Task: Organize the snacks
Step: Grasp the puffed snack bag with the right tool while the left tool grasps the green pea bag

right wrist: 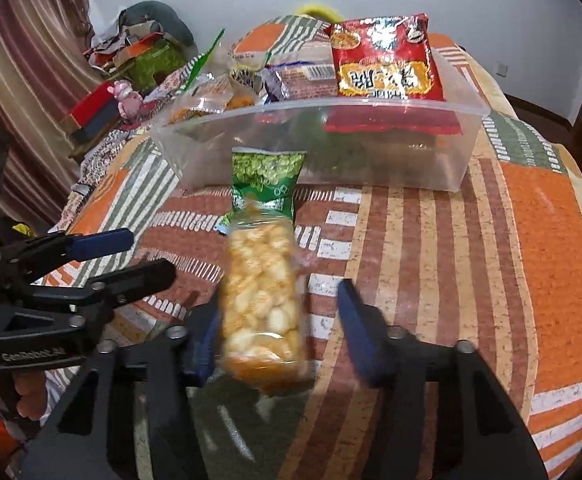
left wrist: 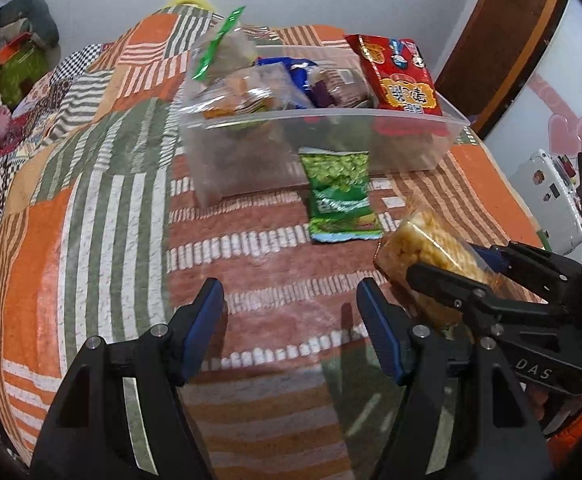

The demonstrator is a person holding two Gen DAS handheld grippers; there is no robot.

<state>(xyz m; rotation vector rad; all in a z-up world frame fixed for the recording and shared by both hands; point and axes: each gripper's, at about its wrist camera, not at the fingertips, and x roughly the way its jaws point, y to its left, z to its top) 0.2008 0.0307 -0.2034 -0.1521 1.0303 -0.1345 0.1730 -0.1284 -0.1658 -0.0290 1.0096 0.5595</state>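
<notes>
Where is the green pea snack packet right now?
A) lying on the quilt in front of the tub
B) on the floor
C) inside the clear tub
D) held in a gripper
A: the green packet lies flat on the quilt, just before the clear tub, with no gripper touching it.

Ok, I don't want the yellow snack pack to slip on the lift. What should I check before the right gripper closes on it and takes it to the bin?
1. Yellow snack pack lies between the fingers of the right gripper: ok.
2. Both fingers touching the pack: not ok; a gap shows on its right side and the jaws are open.
3. Pack free of the green pea packet: cannot tell; their ends overlap in the right wrist view.
4. Clear bin has no lid on: ok.
5. Left gripper out of the way: ok; it is open, empty and off to the side.
</notes>
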